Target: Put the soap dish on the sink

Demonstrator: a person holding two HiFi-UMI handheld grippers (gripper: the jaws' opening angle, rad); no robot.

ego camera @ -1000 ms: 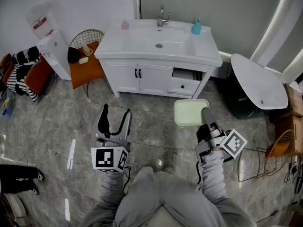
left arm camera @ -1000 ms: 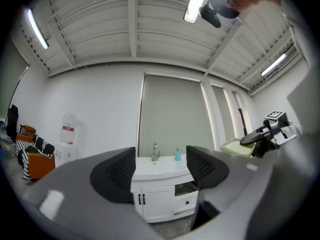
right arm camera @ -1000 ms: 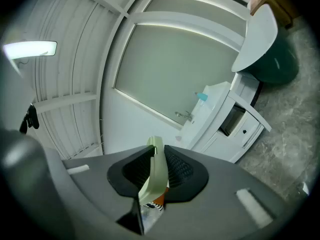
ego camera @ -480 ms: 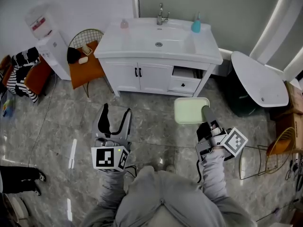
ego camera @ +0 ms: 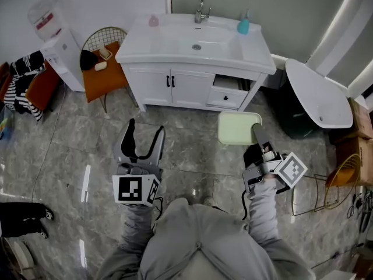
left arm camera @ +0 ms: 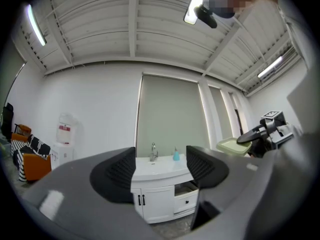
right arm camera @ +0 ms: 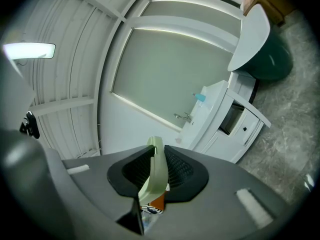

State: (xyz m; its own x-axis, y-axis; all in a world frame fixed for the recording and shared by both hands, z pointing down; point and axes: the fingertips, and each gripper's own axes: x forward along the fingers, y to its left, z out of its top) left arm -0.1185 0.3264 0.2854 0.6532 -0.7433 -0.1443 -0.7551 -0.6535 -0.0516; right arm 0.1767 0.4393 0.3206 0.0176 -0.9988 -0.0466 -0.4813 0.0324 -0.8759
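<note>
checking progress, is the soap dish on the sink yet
No, the green soap dish is clamped in the right gripper, held in the air short of the vanity sink.

Sink (ego camera: 196,45) stood ahead against the wall — faucet (ego camera: 202,9) at its back centre, bottle (ego camera: 243,23) at back right. Drawer (ego camera: 224,96) under its right side hung ajar. Chair (ego camera: 102,69) just left of the sink, dispenser (ego camera: 55,42) left of that. Dish (ego camera: 238,127) sat clamped in the right gripper (ego camera: 255,132), before the drawer — left gripper (ego camera: 145,127) well apart to its left, jaws spread on nothing.
</note>
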